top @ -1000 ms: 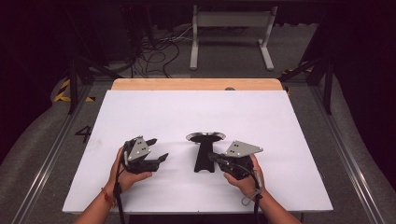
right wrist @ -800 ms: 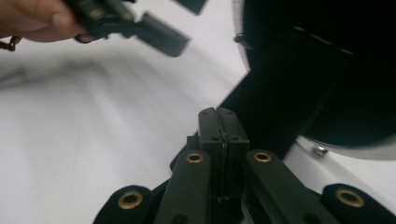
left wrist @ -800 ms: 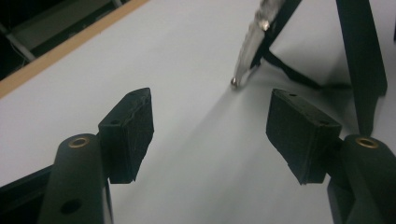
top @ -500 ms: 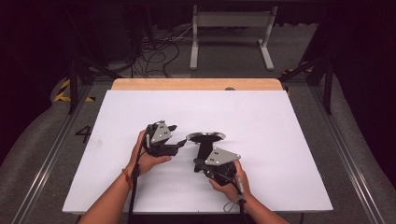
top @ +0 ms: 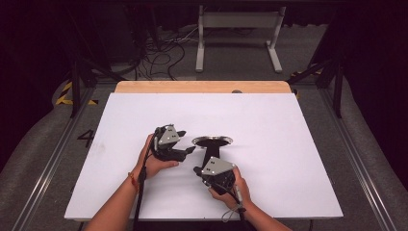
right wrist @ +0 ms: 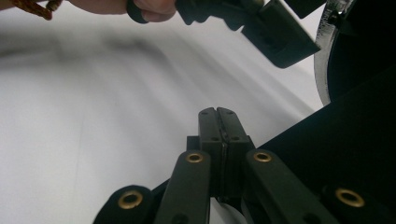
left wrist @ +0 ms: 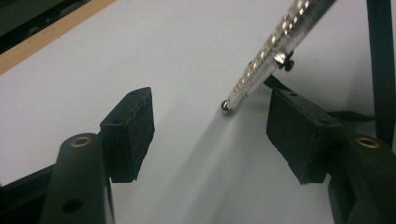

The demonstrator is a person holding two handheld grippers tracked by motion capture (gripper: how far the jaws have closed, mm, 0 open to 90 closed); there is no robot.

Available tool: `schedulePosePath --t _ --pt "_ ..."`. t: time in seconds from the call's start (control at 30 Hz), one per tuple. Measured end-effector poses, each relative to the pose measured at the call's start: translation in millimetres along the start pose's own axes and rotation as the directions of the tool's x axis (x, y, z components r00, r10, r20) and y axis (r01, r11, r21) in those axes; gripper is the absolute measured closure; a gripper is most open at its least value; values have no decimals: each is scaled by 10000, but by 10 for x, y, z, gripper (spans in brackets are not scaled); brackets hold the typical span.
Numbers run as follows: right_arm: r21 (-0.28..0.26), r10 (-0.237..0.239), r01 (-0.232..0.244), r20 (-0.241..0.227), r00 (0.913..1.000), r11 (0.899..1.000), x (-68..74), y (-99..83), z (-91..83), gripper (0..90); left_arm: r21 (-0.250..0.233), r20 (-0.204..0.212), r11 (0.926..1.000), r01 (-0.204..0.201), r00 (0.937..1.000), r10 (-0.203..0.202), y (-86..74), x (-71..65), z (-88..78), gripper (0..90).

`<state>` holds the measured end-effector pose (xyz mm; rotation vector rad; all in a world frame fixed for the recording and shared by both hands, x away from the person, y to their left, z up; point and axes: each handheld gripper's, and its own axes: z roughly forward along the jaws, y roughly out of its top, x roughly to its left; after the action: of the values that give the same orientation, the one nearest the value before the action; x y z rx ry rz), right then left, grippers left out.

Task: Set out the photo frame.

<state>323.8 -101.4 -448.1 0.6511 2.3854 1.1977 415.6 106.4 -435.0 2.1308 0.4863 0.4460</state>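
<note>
On the white surface (top: 288, 144) a black object with a round, metal-rimmed top (top: 211, 141) stands near the middle; its dark stem runs toward 6 o'clock, and its lower end is hidden behind the right claw (top: 198, 171).

The left claw (top: 191, 150) sits at about 9 o'clock of the round top, just beside it. In the left gripper view its two pads (left wrist: 128, 133) stand well apart with bare surface between them, pressing on nothing. A shiny metal edge (left wrist: 261, 63) slants in from the 1 o'clock corner and is cut off there, so what it belongs to cannot be told for sure.

The right claw's pads (right wrist: 218, 126) are pressed flat together, empty, beside a dark mass too black to read. The other claw (right wrist: 275, 37) shows at 12 o'clock.
</note>
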Motion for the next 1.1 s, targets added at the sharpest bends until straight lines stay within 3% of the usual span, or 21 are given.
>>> schedulePosePath --t 0.17,0.27,0.37,0.47,0.6,0.77,0.93,1.1 --pt "108 156 -158 129 9998 9998 -22 -37 30 900 -463 137 9988 131 9998 -124 43 -31 26 332" --pt "150 9 -12 197 9998 9999 -5 -36 42 900 -322 241 9994 -96 9997 104 69 -88 105 333" --pt "211 -40 35 246 9997 9998 10 -37 61 900 -310 322 9995 21 9995 -11 89 -126 192 351" --pt "307 -102 94 266 9996 9995 31 -46 84 900 -461 321 9989 -17 9995 32 97 -135 225 522" --pt "410 -229 217 304 9993 9989 45 -52 80 900 -408 381 9982 -429 9983 445 94 -164 219 680" --pt "515 -244 223 402 9989 9984 51 -52 65 900 -328 379 9978 -570 9976 583 82 -165 203 699" --pt "725 151 -182 420 9990 9972 31 -61 42 900 -128 98 9969 -774 9969 776 81 -198 180 717" --pt "722 80 -111 438 9990 9973 55 -56 39 900 -31 -116 9966 -822 9966 821 87 -226 173 721"
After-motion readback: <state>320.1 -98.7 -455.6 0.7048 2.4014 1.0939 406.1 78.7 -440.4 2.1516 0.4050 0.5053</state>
